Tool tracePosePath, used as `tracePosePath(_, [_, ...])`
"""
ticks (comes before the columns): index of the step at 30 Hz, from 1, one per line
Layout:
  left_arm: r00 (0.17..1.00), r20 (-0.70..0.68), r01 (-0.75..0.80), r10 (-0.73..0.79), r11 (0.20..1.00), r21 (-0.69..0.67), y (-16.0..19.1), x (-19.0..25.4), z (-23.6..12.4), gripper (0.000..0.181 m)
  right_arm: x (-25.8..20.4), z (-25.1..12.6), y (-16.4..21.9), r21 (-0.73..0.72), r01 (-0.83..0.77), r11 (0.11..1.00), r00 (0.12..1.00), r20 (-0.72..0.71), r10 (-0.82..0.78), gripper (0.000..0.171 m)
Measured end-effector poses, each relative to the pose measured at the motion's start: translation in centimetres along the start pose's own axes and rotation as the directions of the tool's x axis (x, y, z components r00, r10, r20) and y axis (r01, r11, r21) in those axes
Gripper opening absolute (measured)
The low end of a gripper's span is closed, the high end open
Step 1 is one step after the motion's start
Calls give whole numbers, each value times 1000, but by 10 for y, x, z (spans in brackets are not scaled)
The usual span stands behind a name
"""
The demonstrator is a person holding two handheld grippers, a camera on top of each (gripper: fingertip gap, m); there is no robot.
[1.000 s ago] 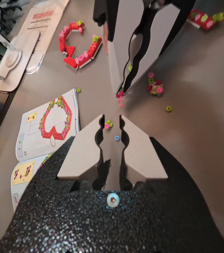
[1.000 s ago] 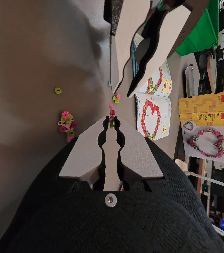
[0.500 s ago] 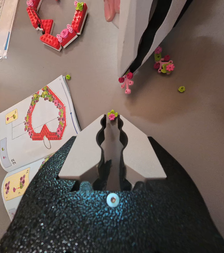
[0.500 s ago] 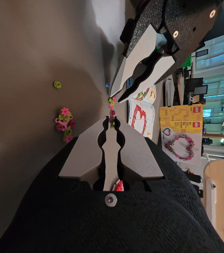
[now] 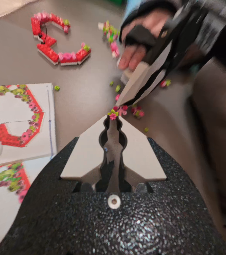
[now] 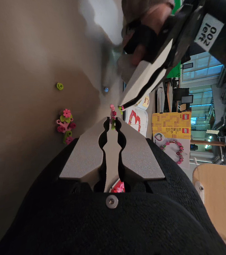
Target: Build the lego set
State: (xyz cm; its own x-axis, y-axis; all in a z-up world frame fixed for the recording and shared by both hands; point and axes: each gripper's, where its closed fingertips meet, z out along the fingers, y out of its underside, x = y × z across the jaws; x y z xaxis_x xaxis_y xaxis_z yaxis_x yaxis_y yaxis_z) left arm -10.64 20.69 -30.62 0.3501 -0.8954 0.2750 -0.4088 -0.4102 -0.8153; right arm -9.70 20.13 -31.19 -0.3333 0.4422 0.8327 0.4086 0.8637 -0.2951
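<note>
My left gripper [image 5: 112,117] is shut on a small pink flower on a lime leaf [image 5: 113,114], pinched at its fingertips. My right gripper [image 6: 112,119] is shut on a pink branch piece with dark pink blossoms [image 6: 112,113]. The two held pieces are tip to tip; I cannot tell whether they touch. In the left wrist view the right gripper [image 5: 123,103] comes in from the upper right with the branch [image 5: 122,110]. In the right wrist view the left gripper [image 6: 121,107] comes in from the upper right. The half-built red heart [image 5: 60,45] lies at the back.
The open instruction booklet [image 5: 18,120] lies on the left of the grey table [image 5: 82,85]. A finished flower cluster [image 6: 65,124], a lime stud [image 6: 60,86] and a blue stud [image 6: 106,89] lie loose. The yellow set box [image 6: 171,138] lies beyond the booklet. More loose pieces [image 5: 110,33] are at the back.
My left gripper closed on the flower-and-leaf piece, lifted it off the table and brought it up to the branch in my right gripper. The views are tilted and blurred from motion.
</note>
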Motion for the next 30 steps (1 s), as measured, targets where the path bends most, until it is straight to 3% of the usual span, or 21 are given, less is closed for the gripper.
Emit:
tracePosePath(4, [953, -206, 257, -221, 952, 166, -26, 14, -12, 7, 11, -5, -3, 17, -49, 999, 998, -29, 49, 7])
tracePosePath(11, [843, -371, 469, -389, 870, 152, -29, 21, -17, 7, 27, -17, -12, 125, -244, 962, 969, 8, 245, 7])
tracePosePath(18, [726, -529, 572, -440, 813, 109, -34, 30, -25, 7, 28, -24, -18, 155, -334, 930, 940, 123, 318, 7])
tracePosePath(30, [715, -523, 571, -464, 820, 52, -24, 32, -16, 7, 24, -24, -19, 131, -346, 929, 928, 193, 319, 7])
